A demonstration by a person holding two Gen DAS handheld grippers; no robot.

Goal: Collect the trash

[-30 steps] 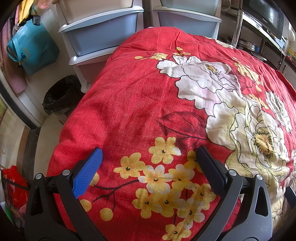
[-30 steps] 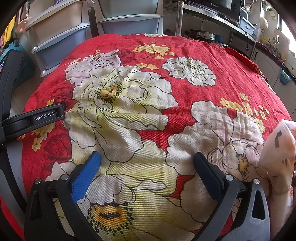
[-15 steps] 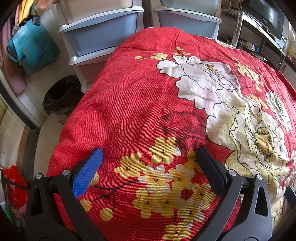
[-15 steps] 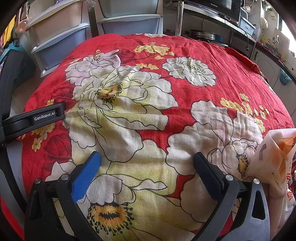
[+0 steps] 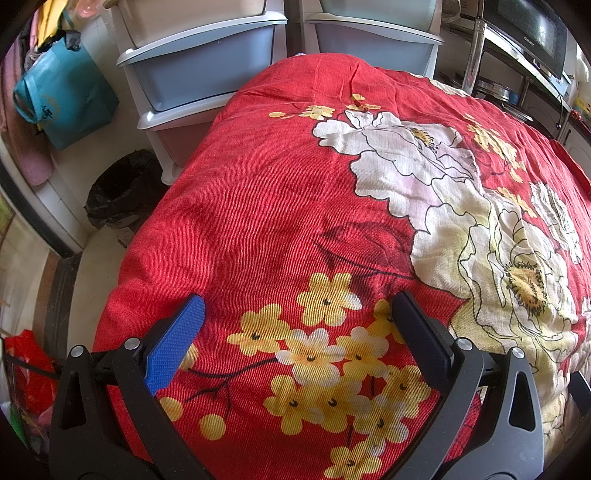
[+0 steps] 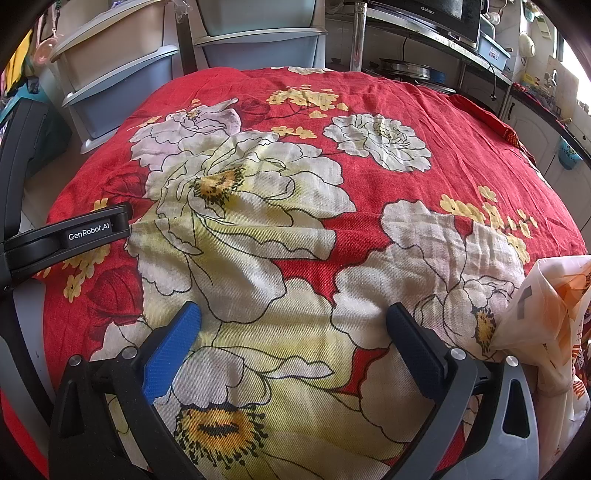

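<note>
While both grippers, left (image 5: 297, 325) and right (image 6: 291, 325), hang wide open and empty over the red flowered cloth (image 6: 369, 229), a plastic bag (image 6: 550, 314) lies just right of the right one's jaws.

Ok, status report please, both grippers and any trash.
Left gripper open, empty. Right gripper open, empty. Plastic bag at right edge of floral cloth. Nothing blocking.

Domestic premises, a crowded kitchen-cum-storage room. Evidence: floral red cloth (image 6: 295, 206) filling the frame centre; plastic drawer units (image 5: 207, 70) at top; microwave (image 6: 436, 14) on a metal rack, upper right; lined bin (image 5: 122, 192) and hanging bag (image 5: 62, 99) at left.
</note>
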